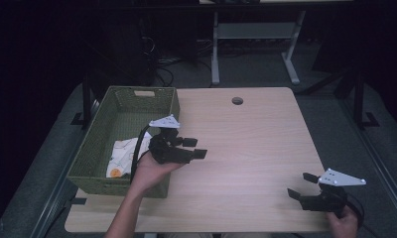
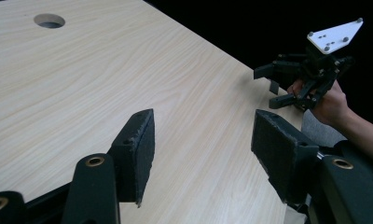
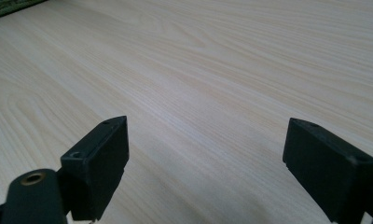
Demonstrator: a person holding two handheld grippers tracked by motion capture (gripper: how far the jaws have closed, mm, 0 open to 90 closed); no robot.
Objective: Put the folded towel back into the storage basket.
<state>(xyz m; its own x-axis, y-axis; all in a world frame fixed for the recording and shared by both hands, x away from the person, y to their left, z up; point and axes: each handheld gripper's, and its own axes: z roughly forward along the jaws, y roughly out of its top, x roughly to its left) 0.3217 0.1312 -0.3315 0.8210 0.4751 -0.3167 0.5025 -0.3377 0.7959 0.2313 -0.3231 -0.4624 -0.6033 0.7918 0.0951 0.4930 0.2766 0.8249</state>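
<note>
Cloth [image 1: 123, 154] with a printed pattern lies in the green woven basket [image 1: 170, 106], behind your left gripper [image 1: 197, 148], whose fingers [image 2: 137, 150] stand apart over bare table [image 1: 246, 148] with nothing between them. Your right gripper [image 1: 301, 185] hovers well apart from it, fingers [image 3: 100, 165] spread wide and empty above the wood

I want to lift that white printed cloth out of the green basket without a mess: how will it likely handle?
The white cloth lies crumpled in the woven basket, so it is probably floppy and would drape and sag from one pinch. It looks thin, so likely light. It may snag on the rough weave.
</note>
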